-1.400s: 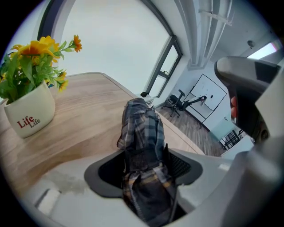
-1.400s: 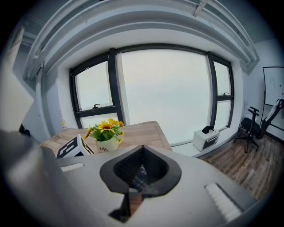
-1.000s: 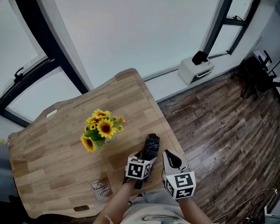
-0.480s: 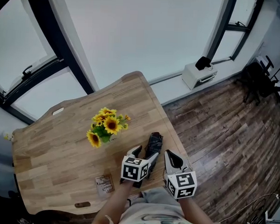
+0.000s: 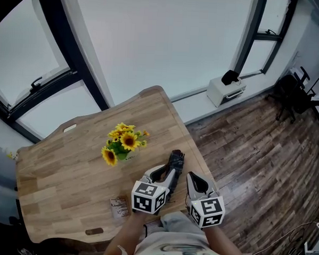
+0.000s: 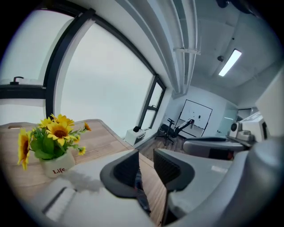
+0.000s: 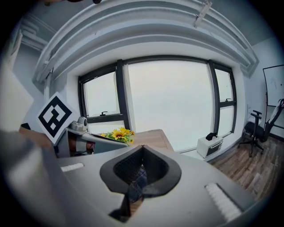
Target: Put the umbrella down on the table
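The folded dark umbrella [image 5: 175, 160] lies on the wooden table [image 5: 67, 167] near its right edge. My left gripper [image 5: 164, 174] hangs above the umbrella's near end. Its jaws have just been closing, and a narrow gap stays between them with nothing in it. In the left gripper view [image 6: 145, 154] the umbrella [image 6: 142, 197] shows below through that gap. To the right of the umbrella is my right gripper [image 5: 191, 176], beyond the table edge, with its tips together. In the right gripper view [image 7: 142, 147] the checked umbrella cloth [image 7: 136, 184] shows beneath the shut jaws, apart from them.
A white pot of sunflowers [image 5: 121, 143] stands mid-table, left of the umbrella. A small printed packet [image 5: 118, 207] lies near the front edge. On the wood floor beyond the table stand a white box [image 5: 224, 85] under the window and a dark chair [image 5: 292, 94].
The left gripper has risen off the umbrella's near end, and its jaws stand closer together. The umbrella stays lying on the table. The right gripper has barely shifted.
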### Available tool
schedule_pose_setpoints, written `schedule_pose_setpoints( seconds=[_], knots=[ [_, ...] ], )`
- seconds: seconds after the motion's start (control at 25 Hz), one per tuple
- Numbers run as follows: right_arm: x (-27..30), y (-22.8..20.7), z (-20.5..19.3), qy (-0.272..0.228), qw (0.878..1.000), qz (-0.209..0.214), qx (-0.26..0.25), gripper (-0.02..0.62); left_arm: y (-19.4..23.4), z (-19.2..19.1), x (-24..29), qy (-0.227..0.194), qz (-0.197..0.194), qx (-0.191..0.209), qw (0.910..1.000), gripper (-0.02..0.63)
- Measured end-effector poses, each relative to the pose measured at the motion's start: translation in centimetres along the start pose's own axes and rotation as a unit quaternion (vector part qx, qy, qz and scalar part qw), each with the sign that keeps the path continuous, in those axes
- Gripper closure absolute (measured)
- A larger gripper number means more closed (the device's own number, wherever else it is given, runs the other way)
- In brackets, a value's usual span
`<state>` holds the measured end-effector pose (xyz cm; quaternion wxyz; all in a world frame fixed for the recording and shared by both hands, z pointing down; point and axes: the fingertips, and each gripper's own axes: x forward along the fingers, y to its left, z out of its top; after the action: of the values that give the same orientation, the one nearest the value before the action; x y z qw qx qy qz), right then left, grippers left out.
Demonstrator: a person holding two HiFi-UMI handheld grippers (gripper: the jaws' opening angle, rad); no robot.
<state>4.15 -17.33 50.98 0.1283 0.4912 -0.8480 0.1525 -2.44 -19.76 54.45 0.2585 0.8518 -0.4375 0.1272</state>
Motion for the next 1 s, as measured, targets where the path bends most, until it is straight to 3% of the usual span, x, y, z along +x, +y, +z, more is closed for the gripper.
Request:
schedule_pose_setpoints(
  seconds=[0.2,0.48,1.0],
  knots=[
    [-1.4,0.6,0.7,-0.020,1.000,0.009,-0.004,0.595,-1.1,1.3,-1.7,-0.037,0.011,0.019,0.9991,0.601],
    [-3.3,1.4,1.2,-0.035,0.999,0.021,-0.014,0.597,-2.8,2.8,-4.5,-0.076,0.014,0.017,0.9969,0.601],
    [-6.4,2.4,1.8,-0.050,0.998,0.031,-0.021,0.597,-5.7,2.6,-7.1,-0.080,0.023,0.041,0.9957,0.601]
  ],
)
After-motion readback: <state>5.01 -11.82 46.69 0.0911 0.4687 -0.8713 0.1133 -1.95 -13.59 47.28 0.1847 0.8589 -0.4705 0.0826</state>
